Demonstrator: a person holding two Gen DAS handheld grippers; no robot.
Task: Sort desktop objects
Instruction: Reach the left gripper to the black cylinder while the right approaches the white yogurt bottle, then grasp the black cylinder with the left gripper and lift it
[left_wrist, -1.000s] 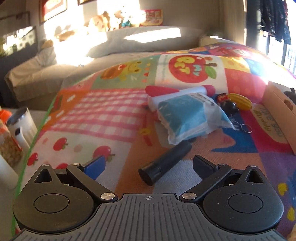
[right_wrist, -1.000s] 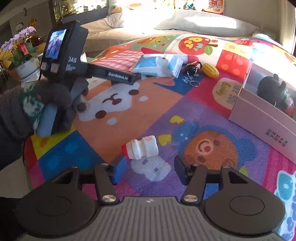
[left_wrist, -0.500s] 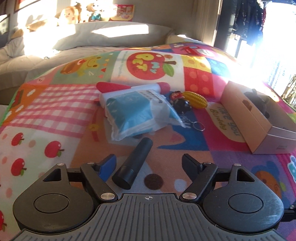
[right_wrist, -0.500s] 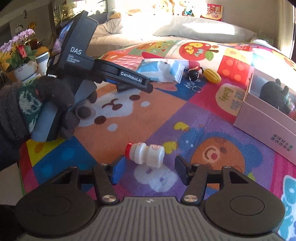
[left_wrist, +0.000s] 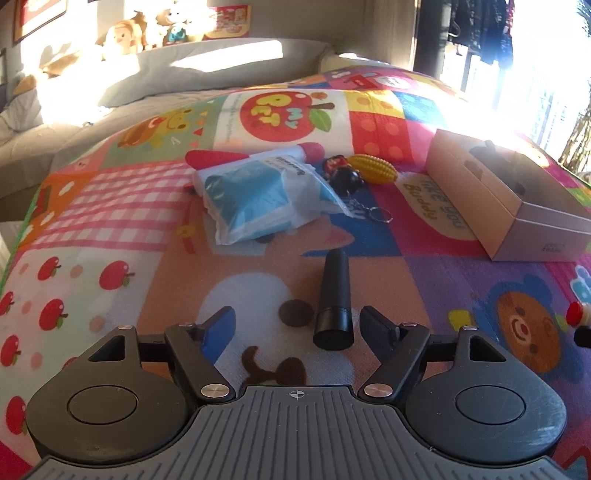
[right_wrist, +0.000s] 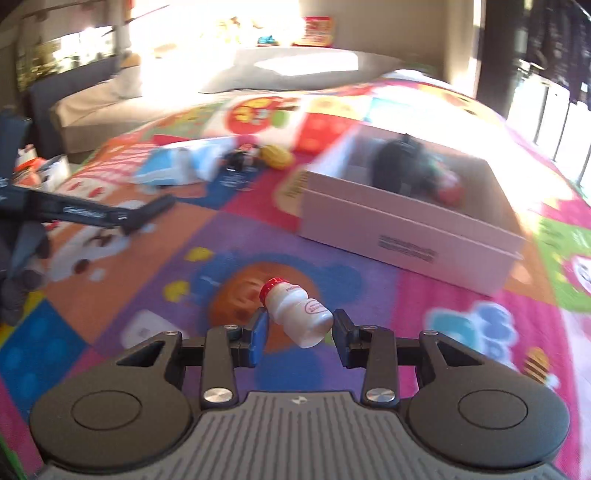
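In the right wrist view, the right gripper (right_wrist: 297, 330) is closed on a small white bottle (right_wrist: 297, 317) with a red cap. The bottle sits tilted between the two fingers, low in the centre of the frame, its cap pointing to the upper left. Below it is the colourful play mat (right_wrist: 369, 295). Further up, at the right of the frame, stands an open cardboard box (right_wrist: 406, 232) with a dark toy (right_wrist: 402, 166) inside. This view is blurred, so small details are not readable.

In the left wrist view, the left gripper (left_wrist: 297, 326) is open, with its fingers spread wide and holding nothing. A black cylinder (left_wrist: 334, 299) lies on the mat between them, closer to the finger on the right side of the frame; I cannot tell if it touches that finger. Beyond it, in the middle of the frame, lies a clear bag with blue contents (left_wrist: 258, 199). Just beside the bag, to the right, are a dark keychain figure (left_wrist: 343, 177) and a yellow ribbed toy (left_wrist: 373, 168). At the far top, plush toys (left_wrist: 125, 35) sit above a grey cushion (left_wrist: 221, 70).
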